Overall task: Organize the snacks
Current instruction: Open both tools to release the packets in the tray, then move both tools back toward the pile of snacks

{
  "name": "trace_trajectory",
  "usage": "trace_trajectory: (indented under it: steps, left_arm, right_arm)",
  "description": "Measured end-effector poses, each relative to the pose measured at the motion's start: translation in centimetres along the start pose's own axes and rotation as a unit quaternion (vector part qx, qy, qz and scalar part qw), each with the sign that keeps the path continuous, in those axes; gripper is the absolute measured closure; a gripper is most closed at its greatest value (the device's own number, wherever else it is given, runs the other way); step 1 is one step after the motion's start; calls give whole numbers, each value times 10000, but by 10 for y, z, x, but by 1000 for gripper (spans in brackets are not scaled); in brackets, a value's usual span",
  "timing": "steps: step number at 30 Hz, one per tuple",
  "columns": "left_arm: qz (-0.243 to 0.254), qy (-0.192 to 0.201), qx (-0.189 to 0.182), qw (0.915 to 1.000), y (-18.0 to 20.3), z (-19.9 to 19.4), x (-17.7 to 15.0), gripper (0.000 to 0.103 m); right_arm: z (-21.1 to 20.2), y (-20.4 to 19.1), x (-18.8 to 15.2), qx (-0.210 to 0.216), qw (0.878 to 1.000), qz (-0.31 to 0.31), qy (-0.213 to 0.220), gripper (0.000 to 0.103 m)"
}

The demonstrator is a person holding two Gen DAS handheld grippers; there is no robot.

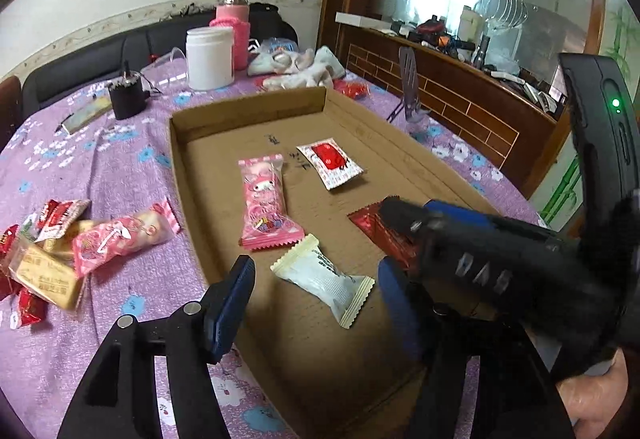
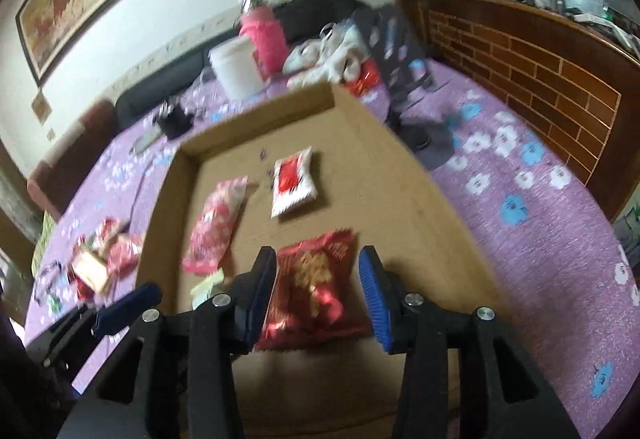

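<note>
Left hand-held gripper [image 1: 316, 293]: jaws apart, released, w/ the white pack [image 1: 326, 285] lying flat on the box floor between the pads, neither pad touching it. Right hand-held gripper [image 2: 318, 293]: jaws also apart, straddling the red pack [image 2: 316, 291]; left pad sits right at the pack's edge (contact can't be told, view is blurred), right pad stands clear of it, so not clamped. In the left view the right tool crosses in from the right, over that red pack [image 1: 384, 235], w/ a hand [image 1: 592, 395] at its grip.

Outward, all in the shallow cardboard box [image 1: 240, 115]: a pink pack [image 1: 266, 203] lies lengthwise just beyond the white one, and a white-and-red sachet [image 1: 330, 163] lies farther back, apart from the rest.

Left of the box, on the purple floral cloth [image 1: 120, 167] over the counter, a loose heap of snacks [image 1: 52, 251] (red, yellow, one pink) waits outside the box.

Far end of counter: white jar [image 1: 210, 59], pink-sleeved bottle [image 1: 234, 27], small black pot [image 1: 126, 95], crumpled white bags [image 1: 296, 67].
</note>
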State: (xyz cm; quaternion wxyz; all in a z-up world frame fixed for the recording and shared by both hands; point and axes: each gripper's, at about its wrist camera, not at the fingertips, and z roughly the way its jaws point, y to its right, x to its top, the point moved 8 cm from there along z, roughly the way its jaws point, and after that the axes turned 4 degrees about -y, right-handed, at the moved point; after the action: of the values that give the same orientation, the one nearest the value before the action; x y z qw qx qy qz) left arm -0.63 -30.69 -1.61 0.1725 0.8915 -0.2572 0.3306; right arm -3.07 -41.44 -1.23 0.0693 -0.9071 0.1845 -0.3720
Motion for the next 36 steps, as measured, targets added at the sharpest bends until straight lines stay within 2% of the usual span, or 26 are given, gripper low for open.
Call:
trace_trajectory:
  steps: [5, 9, 15, 20, 22, 24, 28, 29, 33, 36]
  left_arm:
    - [22, 135, 87, 9999, -2, -7, 3, 36]
    - [-38, 191, 95, 9998, -3, -20, 7, 36]
    - [55, 183, 145, 9997, -3, -55, 3, 36]
    - [-132, 175, 244, 9995, -33, -87, -10, 36]
    - [-193, 183, 364, 9990, -50, -97, -20, 36]
    - [-279, 151, 539, 9980, -75, -109, -34, 36]
    - [-491, 70, 982, 9939, -133, -124, -66, 35]
    - [-587, 40, 1083, 9924, -148, -125, -74, 35]
    - [-1056, -72, 1636, 9808, -212, -128, -97, 35]
    - [-1485, -152, 1579, 9761, -247, -131, -109, 35]
  right_arm:
    - [-14, 11, 11, -27, 9989, 214, 414, 60]
    - [-21, 6, 16, -65, 9977, 57, 670, 60]
    - [-23, -7, 17, 50, 9965, -225, 804, 60]
    - [-25, -17, 17, 47, 9951, -422, 888, 60]
    - [-27, -20, 14, -11, 9957, -439, 820, 60]
    - [-34, -30, 10, 118, 9962, -422, 749, 60]
    - [-52, -84, -1, 464, 9947, -809, 430, 60]
    - [-54, -97, -3, 583, 9935, -917, 352, 56]
    - [-46, -167, -17, 1099, 9849, -1300, -306, 52]
    - [-21, -210, -27, 1274, 9783, -1374, -884, 52]
